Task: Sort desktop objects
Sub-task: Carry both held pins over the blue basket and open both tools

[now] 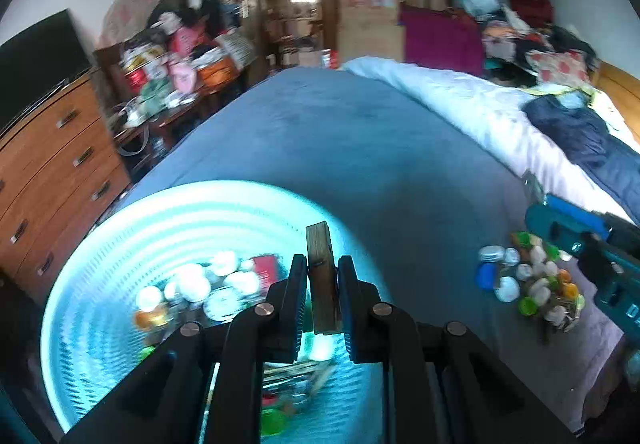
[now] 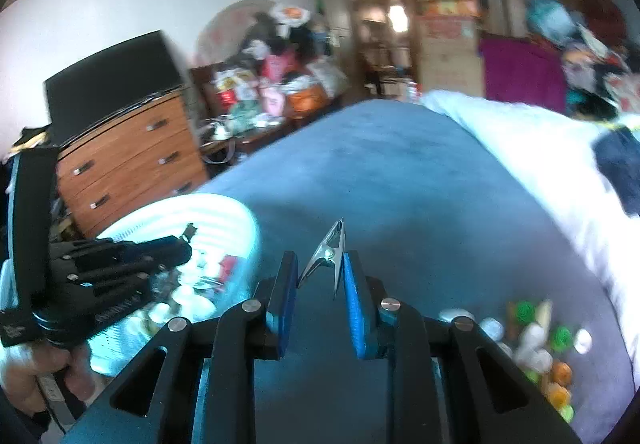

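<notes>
Wooden clothespin (image 1: pixel 322 280) clamped in the nearly closed left gripper (image 1: pixel 323 298) above the pale basket (image 1: pixel 120 244), metal clip (image 2: pixel 326 258) pinched in the right gripper (image 2: pixel 320 296) over the blue bedspread (image 2: pixel 400 171): carry step, next release each into the basket.

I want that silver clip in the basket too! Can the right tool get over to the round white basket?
Probably yes. The right tool already grips the silver metal clip, and only open blue bedcover lies before the round white basket; the left tool hovers there, though.
</notes>
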`<state>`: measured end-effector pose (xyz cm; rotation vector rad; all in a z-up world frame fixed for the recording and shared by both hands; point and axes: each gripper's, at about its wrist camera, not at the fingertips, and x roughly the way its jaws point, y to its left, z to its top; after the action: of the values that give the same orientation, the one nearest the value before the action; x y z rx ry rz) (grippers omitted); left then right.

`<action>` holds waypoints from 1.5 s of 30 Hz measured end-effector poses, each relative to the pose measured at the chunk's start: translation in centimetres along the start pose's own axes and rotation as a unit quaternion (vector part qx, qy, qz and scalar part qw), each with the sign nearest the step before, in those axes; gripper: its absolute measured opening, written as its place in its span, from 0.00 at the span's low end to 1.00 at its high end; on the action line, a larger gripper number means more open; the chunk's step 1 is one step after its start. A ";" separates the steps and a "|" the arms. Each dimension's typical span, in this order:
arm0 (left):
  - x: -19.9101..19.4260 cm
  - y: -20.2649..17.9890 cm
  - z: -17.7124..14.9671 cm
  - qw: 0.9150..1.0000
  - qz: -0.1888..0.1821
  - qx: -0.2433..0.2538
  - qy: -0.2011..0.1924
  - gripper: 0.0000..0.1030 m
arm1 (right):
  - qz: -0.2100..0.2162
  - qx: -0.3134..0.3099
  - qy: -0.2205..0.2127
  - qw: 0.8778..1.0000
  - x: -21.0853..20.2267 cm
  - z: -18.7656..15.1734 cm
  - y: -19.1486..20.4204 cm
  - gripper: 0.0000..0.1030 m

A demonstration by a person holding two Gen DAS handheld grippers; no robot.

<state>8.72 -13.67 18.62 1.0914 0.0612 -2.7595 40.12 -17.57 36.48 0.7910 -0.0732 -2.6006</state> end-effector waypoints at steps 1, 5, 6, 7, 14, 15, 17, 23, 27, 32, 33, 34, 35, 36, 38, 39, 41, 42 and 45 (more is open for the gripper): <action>0.1 1.0 -0.1 1.000 0.003 -0.006 0.007 0.16 | 0.012 -0.006 0.004 1.000 0.6 0.5 1.2 0.22; 0.7 4.5 -0.6 0.999 0.023 -0.020 0.040 0.16 | 0.045 -0.029 0.021 0.998 2.9 1.2 5.3 0.22; 0.9 5.1 -0.9 0.998 0.025 -0.022 0.048 0.16 | 0.051 -0.036 0.025 0.998 3.4 1.3 6.4 0.22; 1.1 5.7 -1.1 0.998 0.028 -0.022 0.055 0.16 | 0.056 -0.040 0.029 0.997 3.9 1.3 7.2 0.22; 2.1 8.3 -2.7 0.995 0.025 -0.036 0.085 0.16 | 0.082 -0.057 0.065 0.993 7.1 0.8 10.4 0.22; 2.1 8.5 -2.8 0.995 0.023 -0.037 0.087 0.16 | 0.083 -0.060 0.068 0.992 7.4 0.7 10.8 0.22; 2.3 8.5 -2.9 0.995 0.022 -0.037 0.090 0.16 | 0.085 -0.062 0.073 0.992 7.8 0.5 11.3 0.22; 2.4 8.5 -2.8 0.995 0.013 -0.041 0.091 0.16 | 0.084 -0.068 0.080 0.991 8.6 0.1 12.4 0.22; 2.4 8.3 -2.8 0.995 0.014 -0.038 0.092 0.16 | 0.084 -0.069 0.081 0.991 8.5 0.0 12.2 0.22; 2.3 8.1 -2.6 0.995 0.017 -0.035 0.092 0.16 | 0.085 -0.070 0.082 0.991 8.8 0.1 12.4 0.22; 2.3 8.1 -2.6 0.995 0.018 -0.034 0.092 0.16 | 0.085 -0.070 0.082 0.991 8.8 0.1 12.5 0.22; 2.3 8.1 -2.6 0.995 0.019 -0.034 0.093 0.16 | 0.085 -0.069 0.082 0.991 8.8 0.1 12.5 0.22; 2.3 8.1 -2.6 0.995 0.020 -0.034 0.093 0.16 | 0.085 -0.069 0.081 0.991 8.8 0.1 12.5 0.22; 2.3 8.1 -2.6 0.995 0.022 -0.034 0.092 0.16 | 0.084 -0.068 0.081 0.991 8.9 0.1 12.5 0.22; 2.3 8.1 -2.6 0.995 0.024 -0.032 0.093 0.16 | 0.081 -0.068 0.079 0.991 8.7 0.1 12.3 0.24; 2.3 8.1 -2.6 0.995 0.026 -0.032 0.093 0.16 | 0.080 -0.067 0.079 0.991 8.7 0.1 12.0 0.24; 2.3 8.0 -2.6 0.995 0.030 -0.032 0.093 0.21 | 0.079 -0.063 0.078 0.992 8.7 0.1 11.9 0.33; 2.3 7.9 -2.6 0.995 0.030 -0.031 0.092 0.26 | 0.077 -0.062 0.077 0.992 8.5 0.1 11.8 0.35; 2.3 7.8 -2.6 0.995 0.032 -0.028 0.092 0.28 | 0.077 -0.061 0.076 0.992 8.4 0.1 11.7 0.36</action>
<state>10.15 -21.42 15.38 1.3046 0.1239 -2.5777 38.22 -31.63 34.16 0.8982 0.0656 -2.3675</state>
